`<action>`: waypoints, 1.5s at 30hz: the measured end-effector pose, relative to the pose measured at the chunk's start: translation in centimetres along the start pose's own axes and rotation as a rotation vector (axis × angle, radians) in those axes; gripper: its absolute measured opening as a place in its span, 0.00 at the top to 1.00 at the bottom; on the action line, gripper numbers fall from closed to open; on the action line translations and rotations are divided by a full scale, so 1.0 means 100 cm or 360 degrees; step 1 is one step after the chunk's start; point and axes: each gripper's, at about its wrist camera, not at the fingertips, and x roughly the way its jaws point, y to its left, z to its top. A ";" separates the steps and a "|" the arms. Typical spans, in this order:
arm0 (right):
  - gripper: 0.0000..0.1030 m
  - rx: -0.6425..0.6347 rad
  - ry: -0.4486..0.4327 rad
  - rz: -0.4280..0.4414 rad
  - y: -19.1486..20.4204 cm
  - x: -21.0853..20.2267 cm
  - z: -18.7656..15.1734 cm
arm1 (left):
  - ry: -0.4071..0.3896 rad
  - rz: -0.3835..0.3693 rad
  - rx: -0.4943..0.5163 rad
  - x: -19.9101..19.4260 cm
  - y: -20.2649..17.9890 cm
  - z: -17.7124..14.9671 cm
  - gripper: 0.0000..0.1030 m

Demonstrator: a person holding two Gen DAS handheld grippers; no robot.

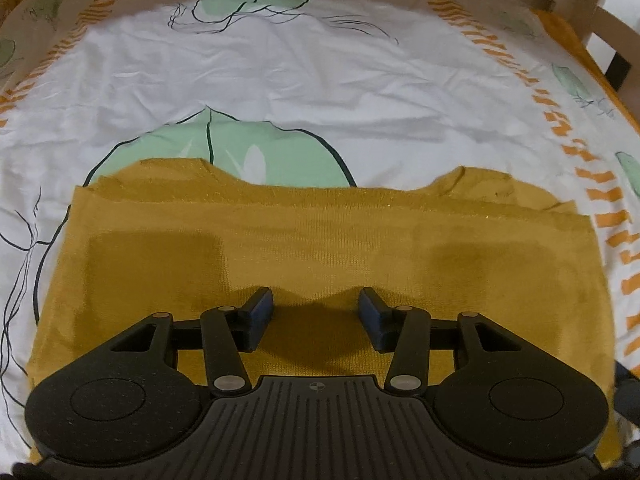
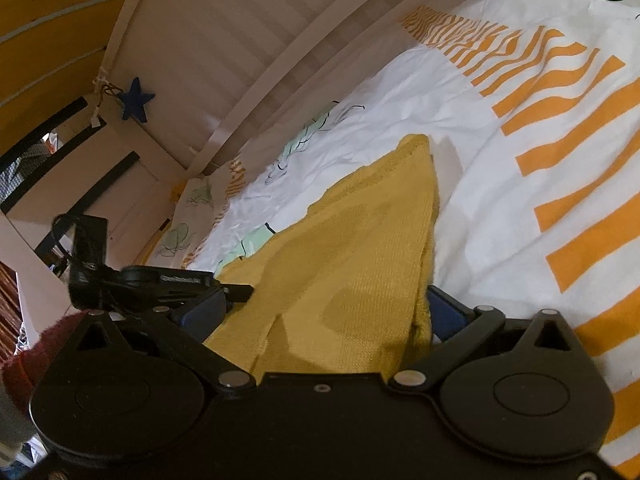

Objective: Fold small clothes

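Note:
A mustard-yellow knit garment (image 1: 280, 240) lies flat on the white printed bedsheet (image 1: 320, 92), its far edge folded over. My left gripper (image 1: 316, 308) hovers over the garment's near half. It is open, its blue pads (image 1: 260, 312) apart with nothing between them. In the right wrist view the same garment (image 2: 352, 248) runs up between the wide-spread jaws of my right gripper (image 2: 324, 312), and its folded edge lies against the right pad (image 2: 444, 312). The jaws do not pinch it. The left gripper's black body (image 2: 152, 280) shows at the left.
The sheet has green leaf prints (image 1: 224, 152) and orange stripe bands (image 2: 560, 168). A pale wooden bed rail (image 2: 280, 72) with slats runs behind, with a blue star (image 2: 136, 100) hanging on it. Dark red fuzzy fabric (image 2: 44, 348) sits at the lower left.

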 end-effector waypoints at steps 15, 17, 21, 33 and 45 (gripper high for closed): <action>0.00 -0.0002 -0.0014 0.0016 0.000 -0.002 -0.002 | 0.0012 0.0009 0.0029 -0.025 -0.007 -0.027 0.54; 0.00 0.0001 -0.0014 0.0017 0.000 -0.002 -0.002 | 0.0015 -0.0010 0.0025 -0.032 -0.006 -0.037 0.54; 0.00 0.0001 -0.0014 0.0017 0.000 -0.002 -0.002 | 0.0001 -0.0047 0.0006 -0.042 -0.002 -0.053 0.54; 0.00 -0.0004 -0.0025 0.0025 0.001 -0.003 -0.002 | -0.0093 -0.0079 0.0083 -0.041 -0.001 -0.078 0.47; 0.00 -0.0028 0.0001 -0.0014 0.005 -0.001 -0.002 | -0.0179 -0.0158 -0.0089 -0.071 0.063 -0.091 0.48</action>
